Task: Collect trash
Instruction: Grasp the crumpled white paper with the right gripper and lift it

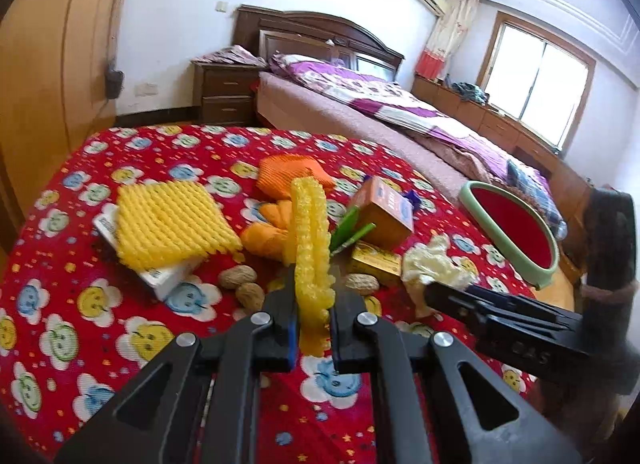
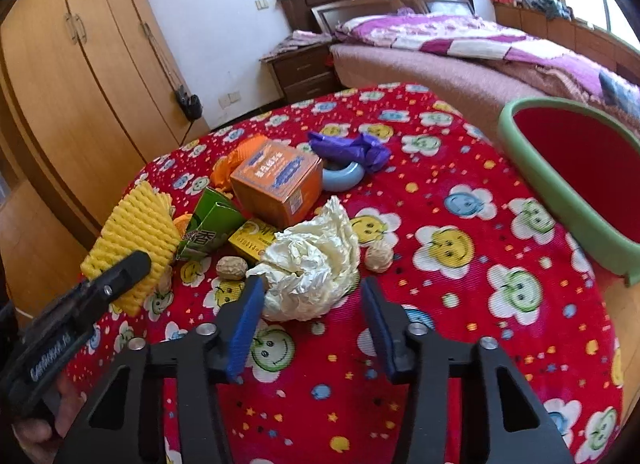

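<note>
My left gripper (image 1: 314,292) is shut on a strip of yellow foam net (image 1: 308,232), which stands up between its pads above the red smiley tablecloth (image 1: 100,324). The right gripper (image 2: 312,292) stands open over the cloth, and a crumpled white paper (image 2: 312,260) lies between its fingertips. Its left pad (image 2: 250,312) touches the paper, while a thin gap shows at the other pad. In the left wrist view the right gripper (image 1: 430,292) reaches in from the right to that paper (image 1: 432,260). A green bin with a red inside (image 2: 540,167) stands off the table's right edge.
Trash lies piled at mid-table: a flat yellow foam net (image 1: 172,219), orange foam net (image 1: 292,175), orange box (image 2: 276,179), green carton (image 2: 212,223), small yellow box (image 2: 252,240), nuts (image 2: 232,267), purple bag (image 2: 352,145), blue ring (image 2: 344,177). A bed and a wardrobe stand behind.
</note>
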`<state>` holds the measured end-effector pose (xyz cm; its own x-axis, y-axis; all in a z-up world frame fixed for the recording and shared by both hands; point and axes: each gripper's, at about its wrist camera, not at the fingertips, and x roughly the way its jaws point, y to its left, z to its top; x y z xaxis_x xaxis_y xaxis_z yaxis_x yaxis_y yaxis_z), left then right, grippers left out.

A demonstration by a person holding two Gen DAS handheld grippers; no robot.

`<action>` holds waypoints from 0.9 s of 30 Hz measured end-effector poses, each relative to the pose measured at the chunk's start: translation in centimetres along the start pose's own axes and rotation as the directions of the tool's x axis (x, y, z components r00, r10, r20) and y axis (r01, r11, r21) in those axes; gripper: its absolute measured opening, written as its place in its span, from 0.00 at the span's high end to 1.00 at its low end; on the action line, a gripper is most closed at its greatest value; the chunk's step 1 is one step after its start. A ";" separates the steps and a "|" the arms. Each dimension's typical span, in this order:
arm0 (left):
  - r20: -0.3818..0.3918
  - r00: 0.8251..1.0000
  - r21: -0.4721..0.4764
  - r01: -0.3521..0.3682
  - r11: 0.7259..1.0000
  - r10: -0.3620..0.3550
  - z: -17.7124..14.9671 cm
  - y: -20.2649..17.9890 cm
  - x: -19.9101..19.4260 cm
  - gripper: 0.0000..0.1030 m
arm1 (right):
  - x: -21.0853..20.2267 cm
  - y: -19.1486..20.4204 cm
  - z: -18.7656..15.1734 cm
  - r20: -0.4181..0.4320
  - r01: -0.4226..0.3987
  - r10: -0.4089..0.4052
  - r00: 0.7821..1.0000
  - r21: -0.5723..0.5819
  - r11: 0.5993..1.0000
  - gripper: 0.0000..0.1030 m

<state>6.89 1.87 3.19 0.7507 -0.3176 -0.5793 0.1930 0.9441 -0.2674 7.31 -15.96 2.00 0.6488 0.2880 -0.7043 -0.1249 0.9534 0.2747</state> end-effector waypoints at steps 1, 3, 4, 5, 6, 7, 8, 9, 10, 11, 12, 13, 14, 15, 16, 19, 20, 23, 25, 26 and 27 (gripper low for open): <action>-0.008 1.000 -0.001 0.015 1.000 -0.015 0.1 0.0 0.2 0.90 | 0.1 0.0 0.0 -0.010 -0.004 0.004 1.000 0.004 1.000 0.61; -0.017 0.999 -0.001 0.039 0.999 -0.039 0.2 0.0 0.5 0.90 | 0.4 0.1 0.1 -0.017 -0.011 0.011 1.000 0.010 1.000 0.66; -0.020 0.999 -0.001 0.046 0.999 -0.046 0.2 0.0 0.6 0.90 | 0.4 0.1 0.1 -0.009 -0.015 0.015 1.000 0.010 1.000 0.71; -0.024 0.998 -0.003 0.053 0.999 -0.053 0.2 -0.1 0.8 0.90 | 0.3 0.1 0.2 -0.003 -0.021 0.021 1.000 0.012 1.000 0.72; -0.025 0.998 -0.005 0.057 0.998 -0.057 0.2 -0.1 0.8 0.90 | 0.1 0.0 0.2 0.003 -0.028 0.028 1.000 0.013 1.000 0.74; -0.028 0.998 -0.007 0.058 0.998 -0.058 0.2 -0.2 1.0 0.90 | 0.0 -0.1 0.2 0.008 -0.038 0.038 0.999 0.013 0.999 0.76; -0.031 0.998 -0.009 0.056 0.998 -0.057 0.2 -0.2 1.1 0.90 | -0.2 -0.1 0.3 0.012 -0.046 0.046 0.999 0.010 0.999 0.76; -0.033 0.998 -0.012 0.053 0.999 -0.054 0.2 -0.2 1.2 0.90 | -0.4 -0.1 0.3 0.018 -0.052 0.052 0.999 0.007 0.999 0.77; -0.032 0.998 -0.014 0.046 0.999 -0.047 0.2 -0.4 1.2 0.90 | -0.8 -0.2 0.3 0.027 -0.062 0.062 0.998 0.001 0.998 0.77; -0.029 0.999 -0.014 0.039 0.999 -0.039 0.2 -0.5 1.1 0.90 | -1.1 -0.1 0.4 0.036 -0.072 0.072 0.997 -0.004 0.997 0.78; -0.024 0.999 -0.014 0.030 0.999 -0.030 0.2 -0.6 1.0 0.90 | -1.4 -0.1 0.5 0.044 -0.078 0.078 0.996 -0.008 0.997 0.78; -0.019 1.000 -0.014 0.024 1.000 -0.024 0.3 -0.6 0.7 0.90 | -1.9 -0.1 0.5 0.056 -0.086 0.087 0.995 -0.012 0.996 0.78; -0.016 1.000 -0.012 0.018 1.000 -0.019 0.3 -0.6 0.5 0.90 | -2.4 0.0 0.6 0.064 -0.092 0.092 0.994 -0.015 0.996 0.78; -0.011 1.000 -0.012 0.014 1.000 -0.014 0.4 -0.8 0.3 0.90 | -2.8 0.0 0.7 0.071 -0.095 0.096 0.993 -0.017 0.995 0.78; -0.008 1.000 -0.014 0.011 1.000 -0.011 0.5 -1.0 0.1 0.90 | -3.2 0.0 0.8 0.082 -0.101 0.102 0.991 -0.020 0.995 0.78; -0.005 1.000 -0.018 0.014 1.000 -0.014 0.9 -1.7 -0.5 0.90 | -4.8 -0.3 1.0 0.118 -0.114 0.116 0.986 -0.026 0.993 0.78; -0.001 1.000 -0.014 0.013 1.000 -0.013 1.0 -2.1 -0.7 0.90 | -5.3 -0.4 1.0 0.130 -0.117 0.120 0.984 -0.027 0.993 0.78; 0.027 1.000 0.013 0.009 1.000 -0.010 1.5 -3.5 -1.6 0.90 | -6.7 -1.1 1.2 0.164 -0.122 0.125 0.979 -0.027 0.992 0.78; 0.038 0.999 0.026 0.021 0.999 -0.022 2.0 -4.5 -2.0 0.90 | -7.6 -1.8 1.4 0.185 -0.119 0.120 0.975 -0.021 0.993 0.78; 0.040 0.999 0.029 0.030 0.999 -0.032 2.3 -5.0 -2.1 0.90 | -8.0 -2.1 1.5 0.195 -0.117 0.118 0.974 -0.017 0.993 0.78; 0.040 0.998 0.033 0.040 0.999 -0.041 2.5 -5.5 -2.2 0.90 | -8.4 -2.5 1.6 0.205 -0.116 0.117 0.972 -0.014 0.993 0.78</action>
<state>5.77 -2.37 7.84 0.7667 -0.3522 -0.5368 0.2435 0.9331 -0.2645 3.33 -20.87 8.28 0.7697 0.3726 -0.5184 -0.2100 0.9146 0.3456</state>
